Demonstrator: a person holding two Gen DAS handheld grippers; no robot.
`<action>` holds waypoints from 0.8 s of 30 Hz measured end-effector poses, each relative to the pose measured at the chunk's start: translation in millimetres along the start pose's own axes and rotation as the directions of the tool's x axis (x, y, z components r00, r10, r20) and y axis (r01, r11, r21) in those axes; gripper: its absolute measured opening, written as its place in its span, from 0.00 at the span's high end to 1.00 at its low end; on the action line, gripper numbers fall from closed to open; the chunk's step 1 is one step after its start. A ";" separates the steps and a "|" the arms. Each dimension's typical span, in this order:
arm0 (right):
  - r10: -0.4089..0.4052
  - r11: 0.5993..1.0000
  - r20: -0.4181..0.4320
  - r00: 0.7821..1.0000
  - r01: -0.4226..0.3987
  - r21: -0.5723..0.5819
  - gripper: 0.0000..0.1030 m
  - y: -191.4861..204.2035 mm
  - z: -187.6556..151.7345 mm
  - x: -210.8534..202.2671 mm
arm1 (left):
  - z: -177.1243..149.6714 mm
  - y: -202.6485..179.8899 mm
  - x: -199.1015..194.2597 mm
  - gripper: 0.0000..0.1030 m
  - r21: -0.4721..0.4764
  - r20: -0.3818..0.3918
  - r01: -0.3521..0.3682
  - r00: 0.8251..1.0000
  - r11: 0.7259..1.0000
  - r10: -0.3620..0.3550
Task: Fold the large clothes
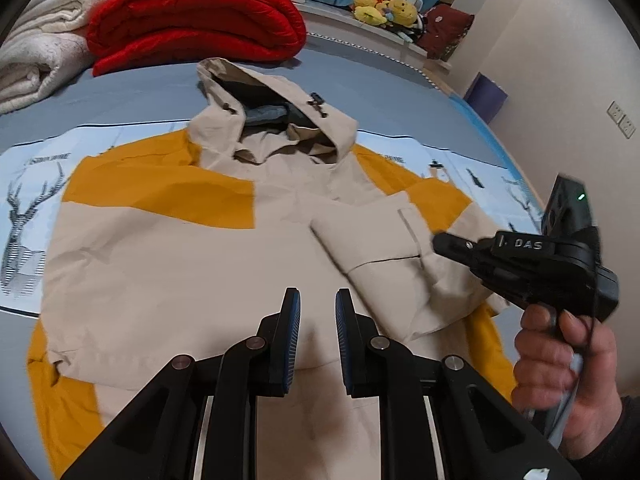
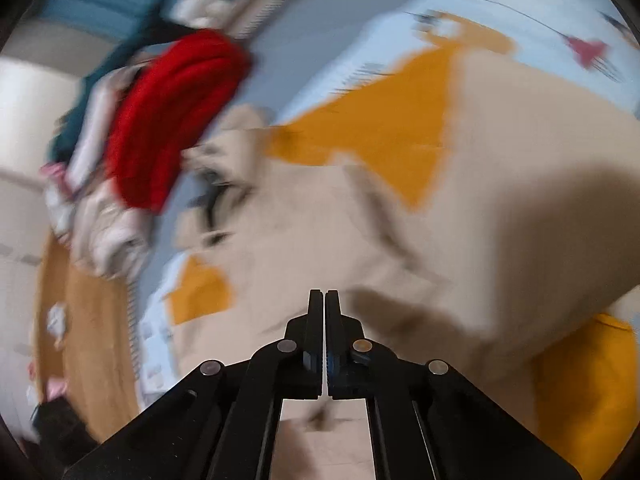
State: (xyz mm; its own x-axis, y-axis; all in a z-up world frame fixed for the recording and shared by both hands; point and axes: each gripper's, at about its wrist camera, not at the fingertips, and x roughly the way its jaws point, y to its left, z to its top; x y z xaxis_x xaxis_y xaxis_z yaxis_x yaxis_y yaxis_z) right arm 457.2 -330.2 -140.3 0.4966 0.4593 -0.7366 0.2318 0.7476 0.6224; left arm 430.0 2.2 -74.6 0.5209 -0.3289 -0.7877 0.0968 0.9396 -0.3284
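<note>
A beige and mustard-yellow hooded jacket (image 1: pixel 192 248) lies spread flat, face up, in the middle of the bed (image 1: pixel 120 92), on the pale printed sheet with deer drawings. Its hood points to the far side, open and showing a grey lining; the right sleeve is folded in across the chest, and yellow panels show at the shoulders and lower corners. The left gripper (image 1: pixel 317 312) hovers over the near hem with its blue-padded fingers a little apart and nothing between them. The right gripper (image 2: pixel 324 300), held in a hand (image 1: pixel 568 368) at the right, has its fingers pressed together with no cloth caught between them, its tip over the folded sleeve. A folded red quilt (image 1: pixel 192 16) and white blankets (image 1: pixel 40 52) are stacked at the far left.
</note>
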 end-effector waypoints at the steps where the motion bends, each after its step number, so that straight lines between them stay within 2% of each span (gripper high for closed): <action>1: 0.022 0.998 -0.002 1.000 -0.022 -0.052 0.99 13.6 -2.5 -0.8 | 0.0 -1.9 1.1 0.85 0.003 -0.002 0.003 1.000 1.000 -0.003; 4: -0.085 0.988 0.012 0.996 0.086 -0.126 0.99 28.2 -6.1 -2.9 | -1.4 -6.7 5.2 0.85 0.013 -0.010 0.003 1.000 1.000 -0.003; 7: -0.213 0.974 0.040 0.976 0.215 -0.066 0.86 6.5 0.0 -3.2 | -2.0 -5.5 5.3 0.85 0.010 -0.017 0.003 1.000 1.000 -0.003; 8: -0.260 0.966 0.031 0.965 0.260 0.001 0.69 -10.6 3.7 -3.3 | -1.9 -4.0 4.9 0.85 0.008 -0.019 0.000 1.000 1.000 0.000; 9: -0.273 0.961 0.025 0.962 0.271 0.054 0.52 -24.1 5.9 -5.3 | -1.6 -2.5 4.8 0.85 0.006 -0.020 -0.001 1.000 1.000 0.001; 10: -0.279 0.954 0.013 0.960 0.275 0.122 0.49 -39.7 7.3 -6.6 | -1.4 -1.1 5.0 0.85 0.002 -0.022 -0.002 1.000 1.000 0.002; 13: -0.227 0.946 -0.037 0.973 0.229 0.228 0.49 -68.8 10.4 -2.7 | -1.5 1.7 6.4 0.85 -0.012 -0.030 0.002 1.000 1.000 -0.003; 18: -0.141 0.950 -0.054 0.989 0.150 0.272 0.49 -76.3 9.0 9.2 | -4.1 -4.2 8.7 0.85 0.012 -0.043 0.017 0.999 1.000 -0.017; 19: -0.128 0.951 -0.050 0.990 0.137 0.277 0.58 -75.7 7.6 10.0 | -4.8 -6.3 8.9 0.85 0.020 -0.045 0.022 0.999 1.000 -0.021; 20: -0.118 0.953 -0.044 0.992 0.126 0.276 0.81 -73.0 4.9 9.4 | -5.8 -8.1 8.7 0.85 0.025 -0.046 0.028 0.999 0.999 -0.027; 24: -0.044 0.979 -0.009 0.999 0.045 0.197 0.91 -45.9 3.6 11.5 | -5.3 -10.0 9.1 0.83 0.026 -0.046 0.050 0.998 0.998 -0.048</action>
State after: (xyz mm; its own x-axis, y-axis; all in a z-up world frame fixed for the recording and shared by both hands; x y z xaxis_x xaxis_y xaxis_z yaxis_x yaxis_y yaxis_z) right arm 455.3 -361.0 -176.3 0.4788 0.4300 -0.7654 0.4139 0.6583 0.6287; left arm 429.4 -10.6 -81.3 0.4763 -0.3779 -0.7939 0.1446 0.9243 -0.3533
